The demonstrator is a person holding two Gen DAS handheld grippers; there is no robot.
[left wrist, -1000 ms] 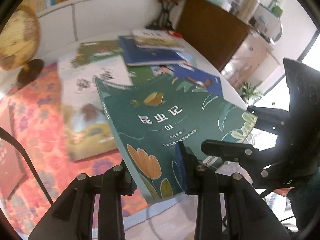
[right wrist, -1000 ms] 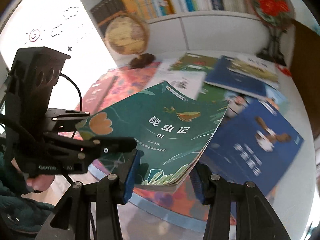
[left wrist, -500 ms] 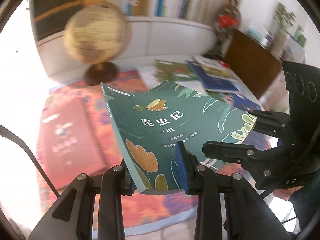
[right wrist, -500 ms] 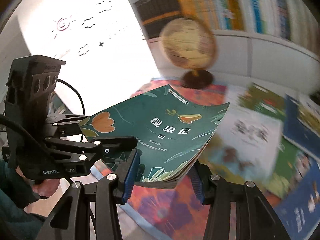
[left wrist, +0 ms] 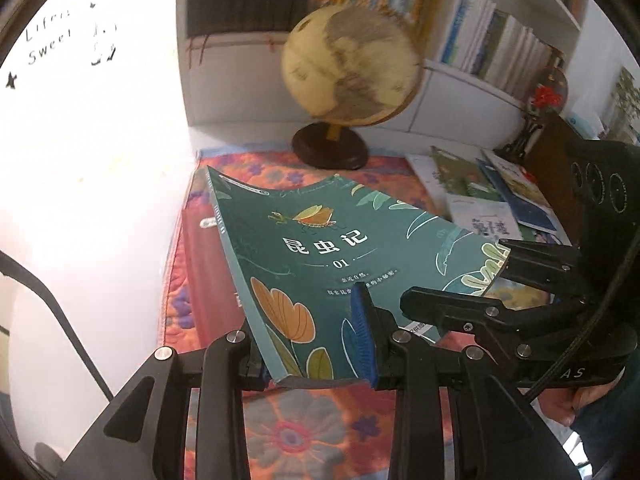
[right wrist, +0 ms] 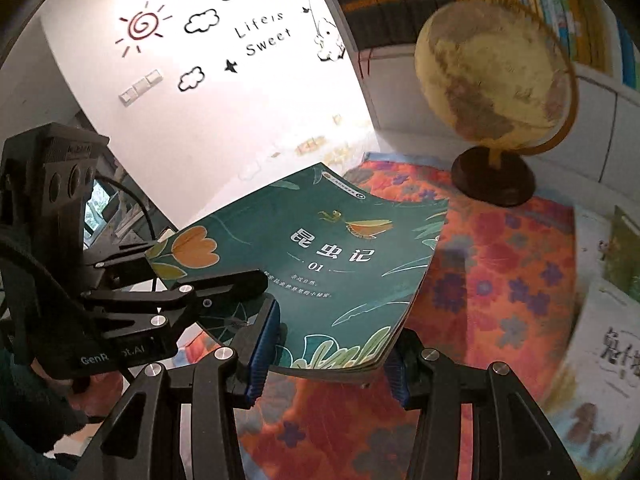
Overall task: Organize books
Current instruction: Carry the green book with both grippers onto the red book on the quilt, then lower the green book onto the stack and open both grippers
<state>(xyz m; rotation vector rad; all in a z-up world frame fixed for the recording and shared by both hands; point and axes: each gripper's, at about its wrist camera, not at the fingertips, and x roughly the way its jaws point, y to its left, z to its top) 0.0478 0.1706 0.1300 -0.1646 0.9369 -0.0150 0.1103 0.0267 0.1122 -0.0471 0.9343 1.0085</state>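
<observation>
A white bookshelf (left wrist: 500, 40) packed with upright spines fills the back wall, and beside it a white wall carries sun, cloud and "Life is Sweet" decals (right wrist: 262, 36). Below them the table (left wrist: 404, 128) is covered at the near end by a red floral cloth (right wrist: 500, 280). On the cloth, near the shelf, stands a tan globe (left wrist: 348, 66) on a dark round base, blurred in both views.

Held in the air above the cloth is the green book (left wrist: 336, 248) — its cover shows leaves, an orange flower, an insect and white Chinese characters with "01". It sags a little in the middle between the two tools. Under its spine side a dark red book (left wrist: 204, 280) lies flat on the cloth. Further right, several picture books (left wrist: 484, 188) lie spread on the table, overlapping one another, well apart from the green one.

The left tool (left wrist: 316, 354) is clamped on the book's near corner by the spine, its blue-padded fingers (left wrist: 362, 332) pressed to cover and underside. The right tool (right wrist: 326, 354) grips the opposite near corner by the page edges — closed on the book to its thickness.
</observation>
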